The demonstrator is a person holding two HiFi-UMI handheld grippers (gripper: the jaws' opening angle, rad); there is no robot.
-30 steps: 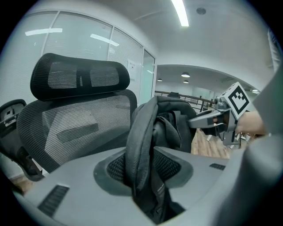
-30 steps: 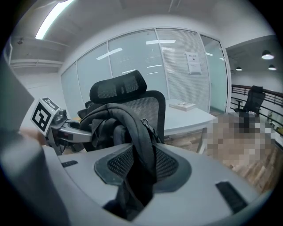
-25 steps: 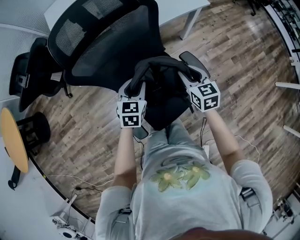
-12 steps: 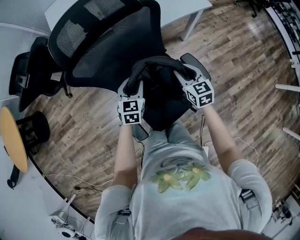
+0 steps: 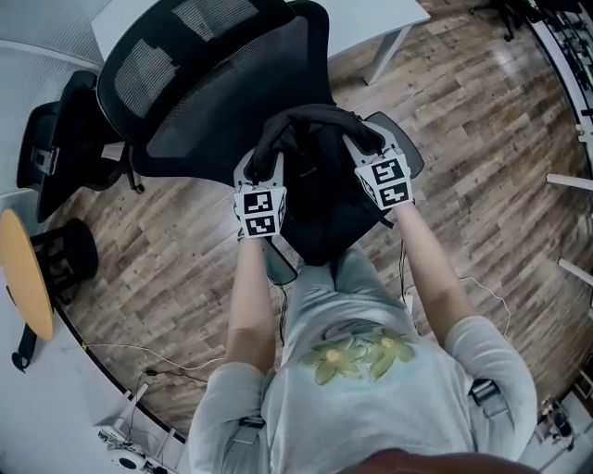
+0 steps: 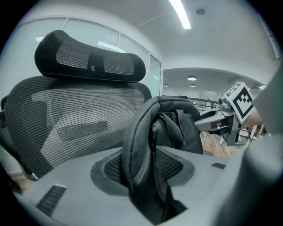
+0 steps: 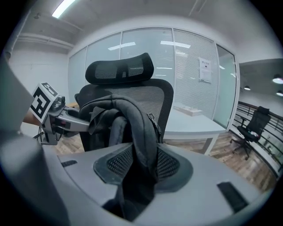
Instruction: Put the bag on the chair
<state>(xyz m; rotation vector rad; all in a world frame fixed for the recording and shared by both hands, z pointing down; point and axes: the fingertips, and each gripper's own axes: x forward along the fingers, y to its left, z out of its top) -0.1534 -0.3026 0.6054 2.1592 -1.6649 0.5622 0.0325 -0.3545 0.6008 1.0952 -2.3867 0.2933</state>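
Observation:
A black backpack (image 5: 320,190) hangs by its shoulder straps over the seat of a black mesh office chair (image 5: 213,83), just in front of the backrest. My left gripper (image 5: 262,168) has the left strap (image 6: 137,145) between its pads and its jaws are opening. My right gripper (image 5: 357,148) is shut on the other strap (image 7: 141,132). In the left gripper view the strap runs down through my left gripper (image 6: 143,172), with the chair's backrest (image 6: 66,114) behind. In the right gripper view my right gripper (image 7: 141,170) pinches its strap in front of the chair (image 7: 148,99).
A white desk (image 5: 371,14) stands behind the chair. A second black chair (image 5: 56,139) is at the left, with a round yellow-topped table (image 5: 23,278) and a black stool (image 5: 65,255) below it. Cables (image 5: 120,352) trail over the wood floor.
Both grippers have carried the bag a little forward, closer to the chair's backrest, and the right one has drifted left toward the other.

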